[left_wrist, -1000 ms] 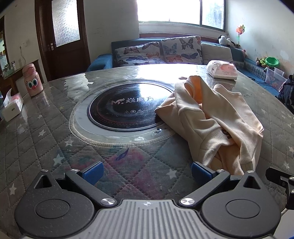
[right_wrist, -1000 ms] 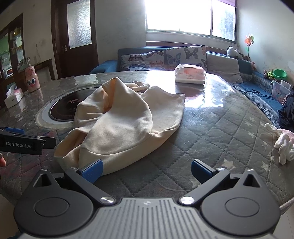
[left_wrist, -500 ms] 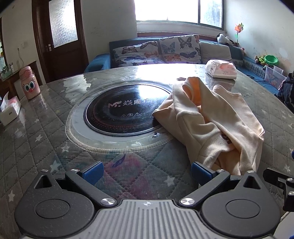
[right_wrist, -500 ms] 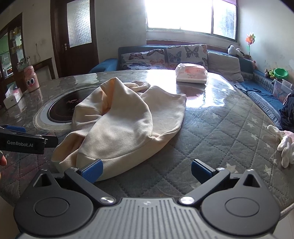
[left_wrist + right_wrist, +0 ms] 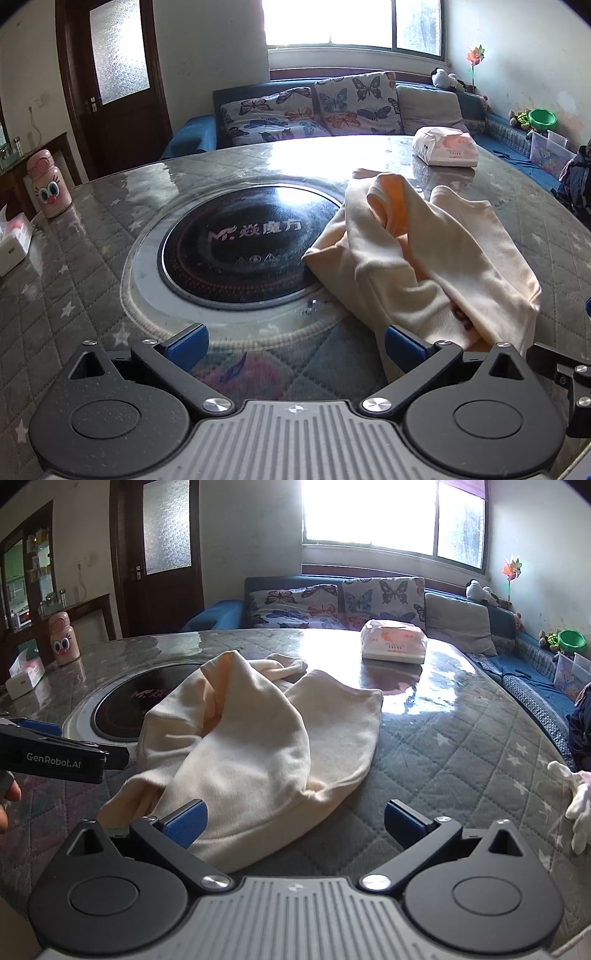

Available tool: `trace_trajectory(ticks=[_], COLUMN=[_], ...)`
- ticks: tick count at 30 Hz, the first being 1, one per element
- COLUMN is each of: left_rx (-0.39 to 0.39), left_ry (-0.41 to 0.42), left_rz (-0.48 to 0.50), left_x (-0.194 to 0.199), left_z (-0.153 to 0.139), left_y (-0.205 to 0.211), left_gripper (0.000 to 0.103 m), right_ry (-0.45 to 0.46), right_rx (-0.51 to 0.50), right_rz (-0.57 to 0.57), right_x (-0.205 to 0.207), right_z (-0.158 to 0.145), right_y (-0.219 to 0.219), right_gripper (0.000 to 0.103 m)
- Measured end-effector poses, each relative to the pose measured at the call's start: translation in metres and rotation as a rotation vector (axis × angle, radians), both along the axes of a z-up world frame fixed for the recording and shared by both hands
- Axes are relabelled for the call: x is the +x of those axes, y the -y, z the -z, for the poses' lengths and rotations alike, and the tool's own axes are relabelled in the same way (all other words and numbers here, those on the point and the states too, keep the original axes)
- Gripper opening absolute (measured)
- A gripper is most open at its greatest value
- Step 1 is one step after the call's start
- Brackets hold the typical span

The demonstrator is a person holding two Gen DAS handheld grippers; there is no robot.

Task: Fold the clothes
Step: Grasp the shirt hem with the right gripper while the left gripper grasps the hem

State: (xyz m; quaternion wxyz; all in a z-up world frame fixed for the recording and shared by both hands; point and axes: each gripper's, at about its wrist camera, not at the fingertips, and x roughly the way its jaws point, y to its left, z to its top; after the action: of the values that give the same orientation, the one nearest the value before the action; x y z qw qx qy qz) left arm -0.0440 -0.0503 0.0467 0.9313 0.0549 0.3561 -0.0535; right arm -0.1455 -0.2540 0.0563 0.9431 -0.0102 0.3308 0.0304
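A crumpled cream garment (image 5: 424,258) with an orange lining lies on the round quilted table (image 5: 74,273), partly over the black hotplate (image 5: 240,243). My left gripper (image 5: 295,345) stands open just above the table's near edge, the garment beside its right finger. In the right wrist view the same garment (image 5: 258,746) fills the middle. My right gripper (image 5: 295,823) is open too, its left blue pad at the garment's near hem. The left gripper's black body (image 5: 55,760) shows at the left there.
A tissue pack (image 5: 393,646) rests at the table's far side. A pink cartoon bottle (image 5: 48,184) and a white tissue box (image 5: 13,240) stand at the left. A white glove (image 5: 576,805) lies at the right edge. A sofa with butterfly cushions (image 5: 314,107) runs behind.
Both grippers have moved forward toward the garment, which now looks larger and closer. Both stay open; the garment has not moved.
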Motion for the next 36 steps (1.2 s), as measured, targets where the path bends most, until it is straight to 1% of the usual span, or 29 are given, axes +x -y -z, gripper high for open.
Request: trace_trajectory(ticks=[6,7,9,11,14,16,19,23,24,27,29,30,31,34,36], left_rx=[-0.001,-0.004,-0.011,-0.017,-0.023,-0.028,-0.035,-0.038,-0.037,-0.032,-0.029,-0.03,-0.032,-0.035,-0.034], left_ry=[0.013,0.017,0.023,0.029,0.037,0.038,0.041,0.026,0.022,0.013,0.011,0.01,0.01,0.015,0.019], left_rz=[0.022,0.027,0.038,0.048,0.068,0.084,0.114,0.141,0.145,0.157,0.156,0.155,0.155,0.152,0.152], left_x=[0.02,0.024,0.031,0.038,0.048,0.054,0.06,0.066,0.067,0.069,0.07,0.07,0.071,0.072,0.073], left_z=[-0.004,-0.005,-0.007,-0.009,-0.01,-0.01,-0.009,-0.003,-0.001,0.002,0.003,0.003,0.003,0.001,0.0], left_y=[0.004,0.005,0.006,0.007,0.009,0.011,0.015,0.019,0.019,0.02,0.019,0.019,0.018,0.015,0.015], left_gripper=[0.103,0.103,0.103,0.103,0.102,0.099,0.094,0.089,0.088,0.086,0.086,0.086,0.086,0.086,0.087], right_ry=[0.006,0.01,0.017,0.022,0.031,0.034,0.032,0.013,0.004,-0.025,-0.04,-0.047,-0.046,-0.001,0.025], right_rx=[0.003,0.004,0.004,0.007,0.014,0.01,0.002,-0.001,0.002,0.003,-0.004,-0.004,-0.002,-0.003,0.001], right_rz=[-0.022,-0.032,-0.049,-0.062,-0.118,-0.15,-0.207,-0.26,-0.272,-0.297,-0.306,-0.297,-0.287,-0.253,-0.231], right_x=[0.02,0.026,0.041,0.052,0.079,0.094,0.12,0.148,0.154,0.169,0.174,0.175,0.175,0.164,0.155], right_z=[-0.004,-0.007,-0.012,-0.016,-0.024,-0.027,-0.03,-0.026,-0.025,-0.018,-0.013,-0.01,-0.01,-0.016,-0.021], right_y=[0.001,0.002,0.004,0.005,0.003,0.0,-0.007,-0.019,-0.022,-0.027,-0.028,-0.026,-0.024,-0.012,-0.002], right_gripper=[0.098,0.095,0.092,0.086,0.081,0.079,0.072,0.071,0.068,0.053,0.034,0.027,0.018,0.008,0.007])
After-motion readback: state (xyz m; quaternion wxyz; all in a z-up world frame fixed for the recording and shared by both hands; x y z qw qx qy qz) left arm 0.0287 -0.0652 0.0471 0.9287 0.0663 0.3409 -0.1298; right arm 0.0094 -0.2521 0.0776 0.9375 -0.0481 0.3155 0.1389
